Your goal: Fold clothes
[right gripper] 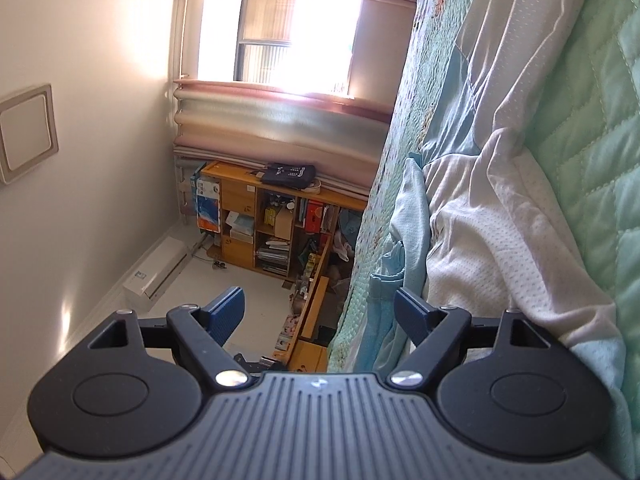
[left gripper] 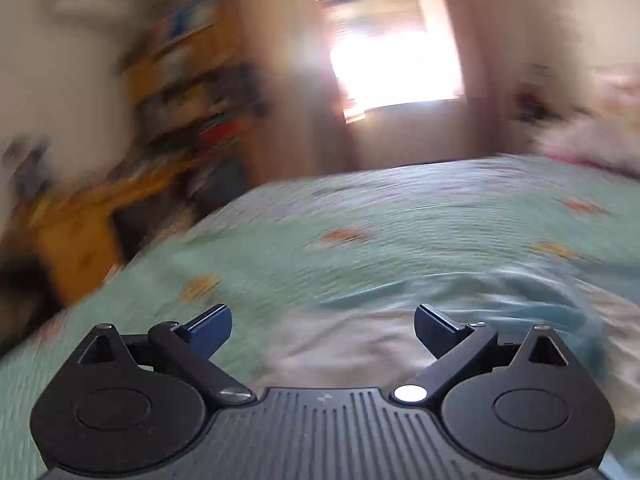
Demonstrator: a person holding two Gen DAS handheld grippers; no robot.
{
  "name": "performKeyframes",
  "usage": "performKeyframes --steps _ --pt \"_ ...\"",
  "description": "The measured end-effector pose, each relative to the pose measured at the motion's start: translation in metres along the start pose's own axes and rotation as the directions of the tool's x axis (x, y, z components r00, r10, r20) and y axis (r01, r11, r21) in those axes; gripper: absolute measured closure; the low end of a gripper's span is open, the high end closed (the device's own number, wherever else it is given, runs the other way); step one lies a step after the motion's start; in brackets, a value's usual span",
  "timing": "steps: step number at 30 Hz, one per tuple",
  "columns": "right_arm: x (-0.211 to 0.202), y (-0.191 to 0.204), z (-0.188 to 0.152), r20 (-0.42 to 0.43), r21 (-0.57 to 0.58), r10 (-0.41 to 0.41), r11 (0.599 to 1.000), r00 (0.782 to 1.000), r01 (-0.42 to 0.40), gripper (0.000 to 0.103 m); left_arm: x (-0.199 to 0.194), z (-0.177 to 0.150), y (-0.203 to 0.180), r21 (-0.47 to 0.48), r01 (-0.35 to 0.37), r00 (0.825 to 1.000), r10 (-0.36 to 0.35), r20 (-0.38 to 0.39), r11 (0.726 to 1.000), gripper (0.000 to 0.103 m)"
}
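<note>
- On the bed [left gripper: 400,232], under its green quilted cover, lies the white garment [left gripper: 340,352] with light-blue panels, just ahead of the left gripper [left gripper: 323,330], near the bed's near edge.
- The left gripper's jaws stand wide apart, with nothing between them; this whole view is smeared by motion blur.
- The right gripper [right gripper: 320,314] is rolled onto its side, so the bed [right gripper: 580,160] fills the right edge of its view.
- Its jaws are spread wide and empty; one blue fingertip [right gripper: 412,316] sits just beside the light-blue fabric.
- The white garment [right gripper: 500,200] lies crumpled along the bed.
- A wooden bookshelf [right gripper: 256,220] and a bright window [right gripper: 280,36] stand beyond the bed.
</note>
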State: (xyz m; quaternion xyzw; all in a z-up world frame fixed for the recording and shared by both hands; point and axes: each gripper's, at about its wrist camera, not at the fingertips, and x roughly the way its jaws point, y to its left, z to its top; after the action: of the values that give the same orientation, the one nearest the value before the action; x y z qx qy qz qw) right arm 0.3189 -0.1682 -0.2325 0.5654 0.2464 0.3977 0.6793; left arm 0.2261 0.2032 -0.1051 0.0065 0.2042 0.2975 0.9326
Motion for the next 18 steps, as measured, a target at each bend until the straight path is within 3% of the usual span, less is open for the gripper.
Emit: performKeyframes --steps 2,3,4,5,7,11,13,15,16,18 --pt "0.002 0.002 -0.001 -0.005 -0.020 -0.006 1.000 1.000 0.006 0.021 0.020 -0.006 0.046 -0.127 -0.030 0.994 0.017 -0.106 0.991 0.029" --pt "0.003 0.004 -0.001 -0.006 -0.030 -0.010 1.000 1.000 0.010 0.021 0.029 -0.009 0.061 -0.160 -0.005 0.990 -0.018 -0.143 0.987 0.035" --pt "0.004 0.004 -0.001 -0.008 -0.040 -0.013 0.999 1.000 0.013 0.021 0.034 -0.009 0.067 -0.161 0.020 0.987 -0.046 -0.155 0.987 0.051" --pt "0.004 0.005 -0.001 -0.010 -0.050 -0.017 0.999 1.000 0.016 0.021 0.039 -0.009 0.073 -0.163 0.046 0.983 -0.073 -0.166 0.986 0.060" --pt "0.005 0.005 -0.001 -0.015 -0.070 -0.023 0.997 1.000 0.022 0.021 0.049 -0.010 0.084 -0.162 0.093 0.975 -0.122 -0.184 0.982 0.061" --pt "0.005 0.006 -0.001 -0.025 -0.096 -0.030 0.995 0.999 0.027 0.021 0.064 -0.007 0.072 -0.068 0.127 0.976 -0.137 -0.170 0.990 0.065" --pt "0.005 0.006 0.000 -0.028 -0.101 -0.030 0.994 0.999 0.027 0.021 0.074 -0.018 0.055 -0.022 0.161 0.955 -0.161 -0.250 0.987 0.067" --pt "0.004 0.006 0.000 -0.030 -0.102 -0.028 0.994 0.999 0.025 0.021 0.080 -0.036 0.044 -0.029 0.230 0.907 -0.225 -0.356 0.973 0.076" --pt "0.004 0.006 0.000 -0.031 -0.101 -0.027 0.995 0.999 0.024 0.021 0.070 -0.042 0.042 0.006 0.233 0.918 -0.218 -0.332 0.972 0.074" --pt "0.004 0.006 0.001 -0.034 -0.104 -0.029 0.994 0.999 0.025 0.021 0.048 -0.047 0.043 0.035 0.206 0.938 -0.187 -0.293 0.978 0.060"
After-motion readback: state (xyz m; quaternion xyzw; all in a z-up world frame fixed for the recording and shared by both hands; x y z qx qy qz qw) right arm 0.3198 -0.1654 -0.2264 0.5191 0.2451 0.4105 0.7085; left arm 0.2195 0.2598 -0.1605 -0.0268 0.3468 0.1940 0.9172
